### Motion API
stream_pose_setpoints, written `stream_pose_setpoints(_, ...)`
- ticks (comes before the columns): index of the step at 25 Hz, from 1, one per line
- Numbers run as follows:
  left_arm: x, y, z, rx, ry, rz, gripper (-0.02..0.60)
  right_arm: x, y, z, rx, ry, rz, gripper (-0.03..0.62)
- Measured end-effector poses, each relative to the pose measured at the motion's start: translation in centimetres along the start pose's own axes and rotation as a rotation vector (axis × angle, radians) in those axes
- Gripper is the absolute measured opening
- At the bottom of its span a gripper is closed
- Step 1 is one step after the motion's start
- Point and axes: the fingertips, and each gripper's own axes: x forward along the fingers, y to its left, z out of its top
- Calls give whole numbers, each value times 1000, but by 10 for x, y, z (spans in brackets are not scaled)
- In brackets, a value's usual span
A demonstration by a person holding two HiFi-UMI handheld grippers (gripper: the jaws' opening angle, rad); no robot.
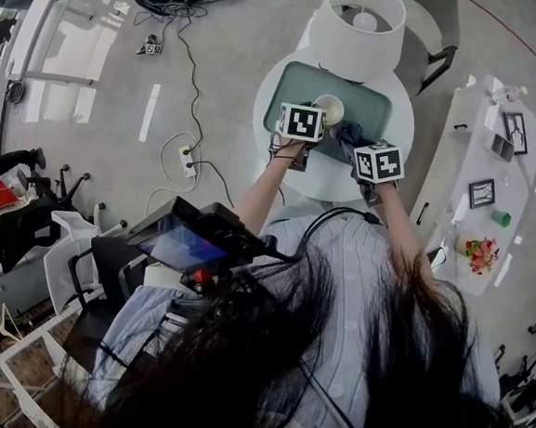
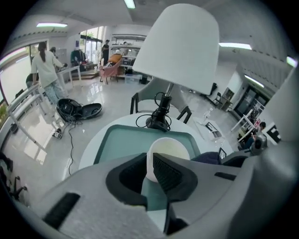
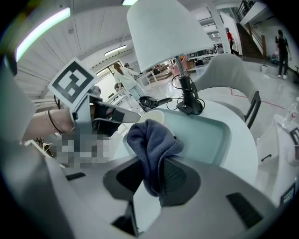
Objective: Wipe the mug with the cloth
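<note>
Left gripper (image 2: 149, 161) pinches the mug (image 2: 169, 148) by its wall; right gripper (image 3: 152, 163), beside the mug, clamps the cloth (image 3: 152, 137). Hard wiping could lever the mug free.

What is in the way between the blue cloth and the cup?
Nothing that I can see. The right gripper holds the cloth close to the mug, and the left gripper pinches the mug by its wall. Only open space shows between cloth and mug.

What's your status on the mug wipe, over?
Left gripper shut on mug wall. Right gripper shut on cloth, close beside mug. Lamp behind, not in the way.
</note>
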Motion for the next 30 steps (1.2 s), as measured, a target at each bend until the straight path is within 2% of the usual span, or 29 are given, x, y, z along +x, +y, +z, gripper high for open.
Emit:
stream_pose_setpoints(3, -17, -7, -3, 77, -40, -22, 46, -13, 3, 4, 13, -35, -8, 94)
stream_pose_setpoints(7, -44, -18, -8, 133, -88, -67, 46, -27, 12, 7, 43, -80, -16, 94)
stream_pose_setpoints(16, -92, -34, -15, 109, -178, -165, 46, -52, 40, -2, 103, -182, -48, 94)
stream_pose_setpoints(24, -99, -62, -53, 137, -165, -225, 46, -83, 64, -26, 116, -242, -80, 94)
stream_pose_setpoints(30, -110, -85, -76, 155, -168, -234, 46, -102, 70, -48, 119, -257, -78, 94)
